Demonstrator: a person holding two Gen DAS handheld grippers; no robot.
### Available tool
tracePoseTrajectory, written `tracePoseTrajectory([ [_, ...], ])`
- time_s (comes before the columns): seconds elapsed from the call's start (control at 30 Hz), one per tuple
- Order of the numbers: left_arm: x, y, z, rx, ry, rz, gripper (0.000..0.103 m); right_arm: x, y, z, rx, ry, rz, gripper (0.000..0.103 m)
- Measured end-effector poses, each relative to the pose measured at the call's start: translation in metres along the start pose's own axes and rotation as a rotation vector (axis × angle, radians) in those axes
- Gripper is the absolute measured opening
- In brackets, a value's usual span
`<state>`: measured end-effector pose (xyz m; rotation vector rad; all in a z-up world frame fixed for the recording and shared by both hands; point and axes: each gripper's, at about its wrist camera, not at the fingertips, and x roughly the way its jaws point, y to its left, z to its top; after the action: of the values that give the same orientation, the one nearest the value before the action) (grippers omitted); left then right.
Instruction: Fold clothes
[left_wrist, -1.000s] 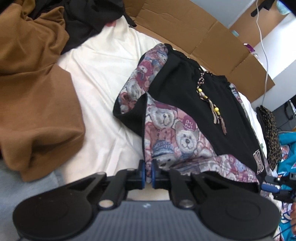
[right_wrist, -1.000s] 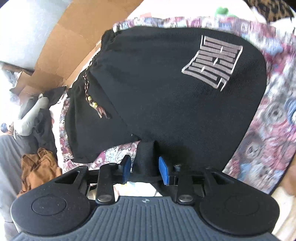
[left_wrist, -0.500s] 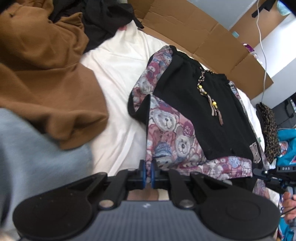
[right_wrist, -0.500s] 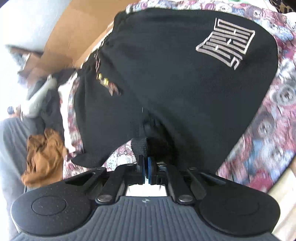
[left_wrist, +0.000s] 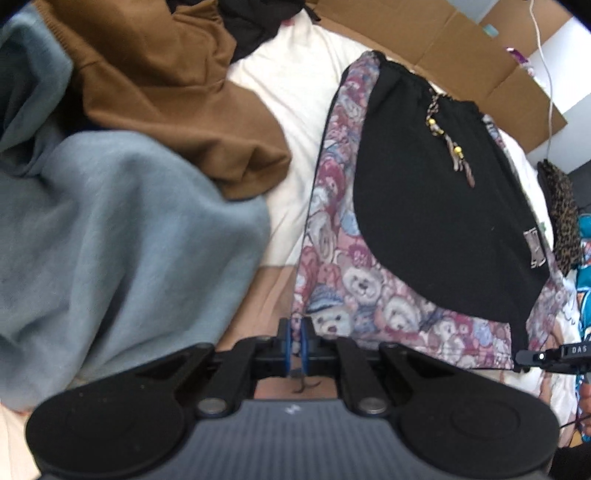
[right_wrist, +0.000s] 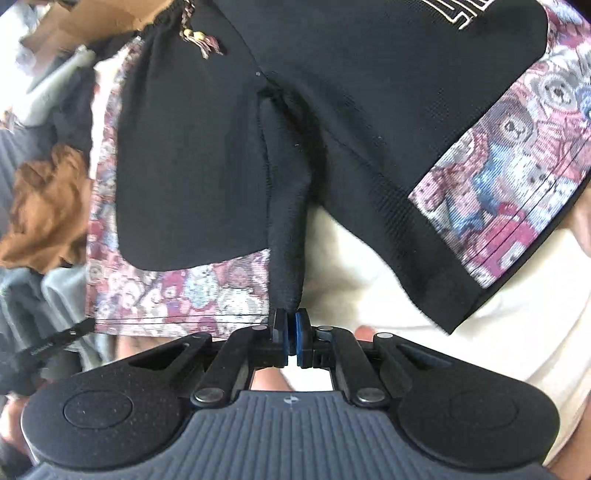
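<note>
A pair of shorts (left_wrist: 436, 206), black in front with teddy-bear print side panels, lies spread on the white bed sheet (left_wrist: 295, 85). A beaded drawstring (left_wrist: 458, 151) hangs from the waistband. My left gripper (left_wrist: 294, 338) is shut on the bear-print hem corner of the left leg. In the right wrist view the shorts (right_wrist: 229, 147) fill the frame, and my right gripper (right_wrist: 290, 328) is shut on a pinched fold of black fabric at the crotch hem. The fold is stretched taut toward me. The right gripper's tip (left_wrist: 546, 356) shows at the left view's right edge.
A brown garment (left_wrist: 177, 99) and a grey-blue sweatshirt (left_wrist: 110, 236) are heaped at the left. Flattened cardboard (left_wrist: 436, 33) lines the far side of the bed. A leopard-print item (left_wrist: 561, 214) and a teal cloth (left_wrist: 583, 266) lie at the right.
The right gripper closed on the black crotch fold and pulled it toward me. The left gripper drew the bear-print hem outward, unfolding the leg flat; the grey-blue sweatshirt came into view.
</note>
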<state>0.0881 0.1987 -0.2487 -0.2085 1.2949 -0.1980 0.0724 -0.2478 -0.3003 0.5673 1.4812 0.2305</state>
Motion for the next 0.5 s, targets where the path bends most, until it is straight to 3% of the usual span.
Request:
tracePoseTrajectory([
  [0.1,0.009,0.003,-0.002,0.008,0.006,0.024,0.005,-0.006,0.005,0.005,-0.008,-0.042,-0.024,0.008],
  [0.17,0.014,0.005,-0.001,0.002,0.004,0.027,0.005,-0.008,0.007,0.01,-0.004,-0.063,-0.018,0.025],
  [0.2,0.016,0.005,-0.001,0.002,0.005,0.028,0.005,-0.009,0.01,0.012,-0.004,-0.074,-0.029,0.04],
  [0.33,0.021,0.001,0.001,0.034,-0.008,0.042,0.016,-0.005,0.011,0.019,0.018,-0.078,-0.048,0.041],
  [0.4,0.022,-0.003,0.003,0.08,-0.03,0.042,0.036,-0.001,0.012,0.021,0.015,-0.067,-0.05,0.041],
  [0.5,0.032,0.002,0.005,0.077,-0.011,0.047,0.037,0.008,0.014,0.019,0.008,-0.038,-0.048,0.041],
])
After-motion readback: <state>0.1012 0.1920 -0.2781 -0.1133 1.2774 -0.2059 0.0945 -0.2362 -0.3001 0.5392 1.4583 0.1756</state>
